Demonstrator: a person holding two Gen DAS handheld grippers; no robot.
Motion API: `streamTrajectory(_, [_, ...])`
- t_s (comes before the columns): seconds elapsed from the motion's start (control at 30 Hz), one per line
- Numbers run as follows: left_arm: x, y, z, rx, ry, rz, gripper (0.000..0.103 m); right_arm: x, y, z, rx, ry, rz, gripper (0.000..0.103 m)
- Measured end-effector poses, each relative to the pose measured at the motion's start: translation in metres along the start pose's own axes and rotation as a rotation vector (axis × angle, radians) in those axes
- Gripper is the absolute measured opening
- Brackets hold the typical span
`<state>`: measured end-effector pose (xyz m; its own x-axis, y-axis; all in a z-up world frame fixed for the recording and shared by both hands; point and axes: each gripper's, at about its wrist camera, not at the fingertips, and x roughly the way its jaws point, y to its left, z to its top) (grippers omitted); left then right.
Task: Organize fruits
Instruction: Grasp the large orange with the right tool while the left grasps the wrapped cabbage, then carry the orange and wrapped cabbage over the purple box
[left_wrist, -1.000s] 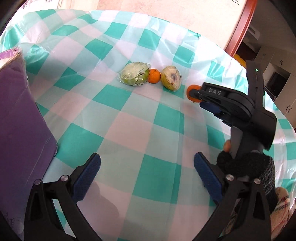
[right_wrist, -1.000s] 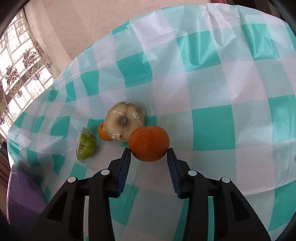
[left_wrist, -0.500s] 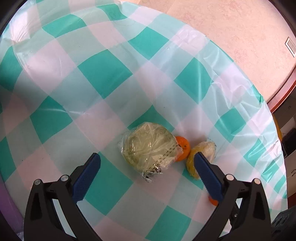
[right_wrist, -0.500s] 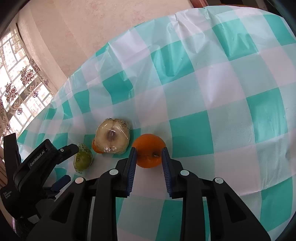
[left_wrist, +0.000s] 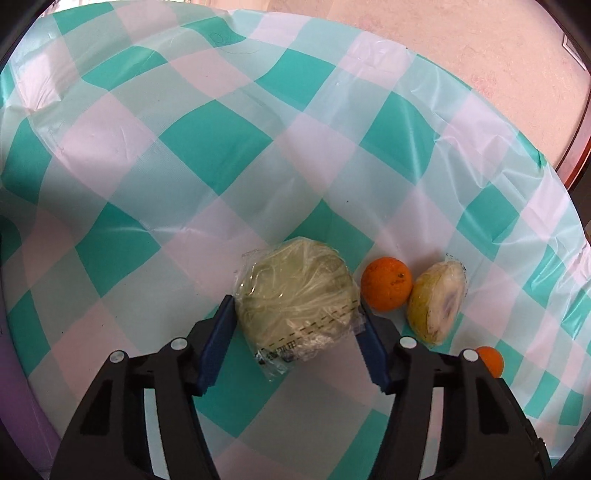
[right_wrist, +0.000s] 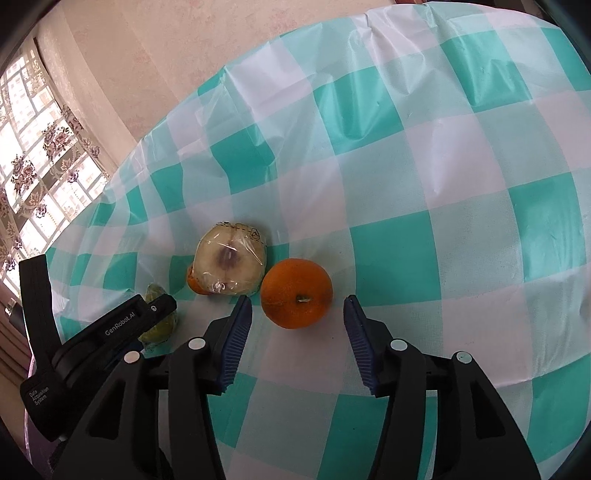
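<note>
Left wrist view: left gripper is low over the bench, which carries a teal-and-white checked cloth. Its blue pads sit on either side of a green fruit in clear wrap; the left pad touches the wrap, and the right pad is up against the wrap's edge. Looks pinched on the wrapped fruit, though I can't tell how firm the squeeze is. Just right of it lies a small orange, close beside the wrap. Next right is a wrapped cut fruit, yellow skin with a pale face, touching or nearly touching the small orange. A second orange peeks out behind the right finger, lower right. Purple edge at far left, too cropped to identify.

Right wrist view: right gripper is spread wide. The big orange sits on the cloth between the pads, stem end facing the camera, with a clear gap on both sides and nothing gripping it. Wrapped cut fruit is just left of the orange, the small orange tucked behind its lower left. The left gripper body enters from the left, covering most of the green fruit. Window with patterned curtains at far left.
</note>
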<state>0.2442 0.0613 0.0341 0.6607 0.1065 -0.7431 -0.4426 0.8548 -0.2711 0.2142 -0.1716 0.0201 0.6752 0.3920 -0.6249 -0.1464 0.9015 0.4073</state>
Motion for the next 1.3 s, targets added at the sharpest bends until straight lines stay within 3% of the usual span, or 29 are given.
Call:
streamTrajectory(0.03, [-0.004, 0.001, -0.003, 0.004, -0.006, -0.008, 0.062, 0.0, 0.001, 0.0, -0.005, 0.003, -0.004, 0.068])
streamTrajectory(0.2, [-0.005, 0.011, -0.002, -0.031, -0.013, -0.041, 0.062, 0.019, 0.005, 0.004, -0.014, 0.078, -0.047, 0.069])
streamTrajectory(0.4, [-0.007, 0.007, -0.005, -0.013, -0.03, -0.023, 0.062, 0.041, 0.024, 0.015, -0.09, 0.095, -0.129, 0.07])
streamTrajectory(0.47, [-0.01, 0.004, -0.01, -0.005, -0.036, -0.024, 0.062, 0.047, 0.033, 0.015, -0.138, 0.108, -0.172, 0.068])
streamTrajectory(0.57, [-0.014, 0.008, -0.018, -0.002, -0.034, -0.029, 0.062, 0.051, 0.042, 0.012, -0.182, 0.115, -0.196, 0.053])
streamTrajectory(0.6, [-0.015, 0.009, -0.021, 0.004, -0.035, -0.033, 0.062, 0.051, 0.042, 0.012, -0.176, 0.113, -0.19, 0.046])
streamTrajectory(0.8, [-0.017, 0.016, -0.022, -0.004, -0.056, -0.053, 0.062, 0.041, 0.009, 0.016, 0.009, 0.061, -0.067, 0.044])
streamTrajectory(1.1, [-0.035, 0.028, -0.034, -0.007, -0.081, -0.038, 0.062, 0.04, 0.006, 0.013, 0.021, 0.082, 0.026, 0.044])
streamTrajectory(1.3, [-0.062, 0.031, -0.066, 0.028, -0.083, -0.051, 0.062, 0.017, 0.005, 0.0, 0.043, 0.074, 0.057, 0.044])
